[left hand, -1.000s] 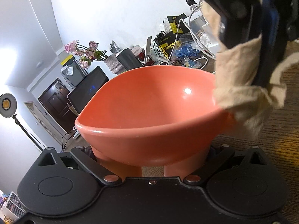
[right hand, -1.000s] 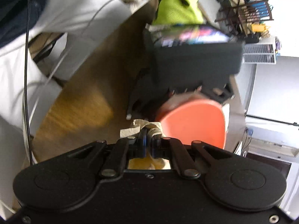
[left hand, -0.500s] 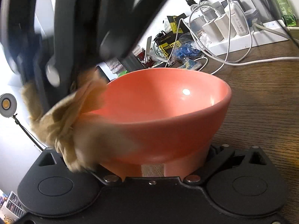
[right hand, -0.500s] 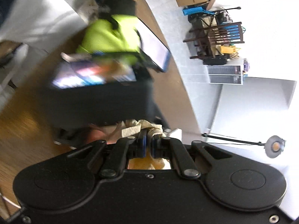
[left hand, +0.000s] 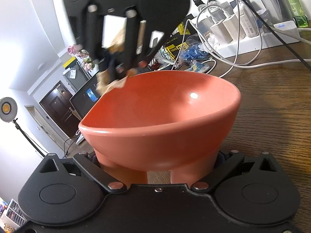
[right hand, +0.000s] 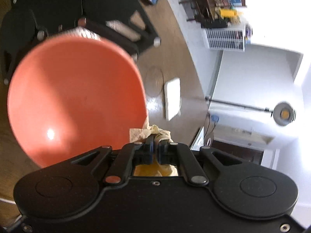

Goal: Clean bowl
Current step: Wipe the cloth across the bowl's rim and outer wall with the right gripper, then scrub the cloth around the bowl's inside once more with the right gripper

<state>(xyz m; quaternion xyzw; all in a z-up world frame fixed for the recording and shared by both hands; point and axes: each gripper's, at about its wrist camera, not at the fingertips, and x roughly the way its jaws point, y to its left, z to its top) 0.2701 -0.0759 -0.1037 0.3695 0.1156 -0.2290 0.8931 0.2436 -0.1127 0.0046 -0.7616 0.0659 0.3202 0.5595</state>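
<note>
An orange-red bowl (left hand: 159,116) fills the left wrist view, tilted and lifted off the wooden table. My left gripper (left hand: 158,167) is shut on its footed base, one finger on each side. In the right wrist view the bowl (right hand: 73,97) shows its smooth inside. My right gripper (right hand: 156,141) is shut on a crumpled beige cloth (right hand: 153,132) just outside the bowl's near rim. Seen from the left wrist, the right gripper (left hand: 114,68) hangs over the bowl's far-left rim, and the cloth (left hand: 110,83) touches that rim.
A white power strip (left hand: 252,38) with chargers and cables, a green spray bottle (left hand: 295,9) and blue plastic clutter (left hand: 190,52) line the table's back. A laptop (left hand: 85,97) stands beyond the bowl. A flat white object (right hand: 172,99) lies on the table. A round lamp (right hand: 283,113) is on a stand.
The right gripper has carried the cloth from the bowl's right rim, across its near-left side, to the far-left rim. The left gripper and the bowl have stayed put.
</note>
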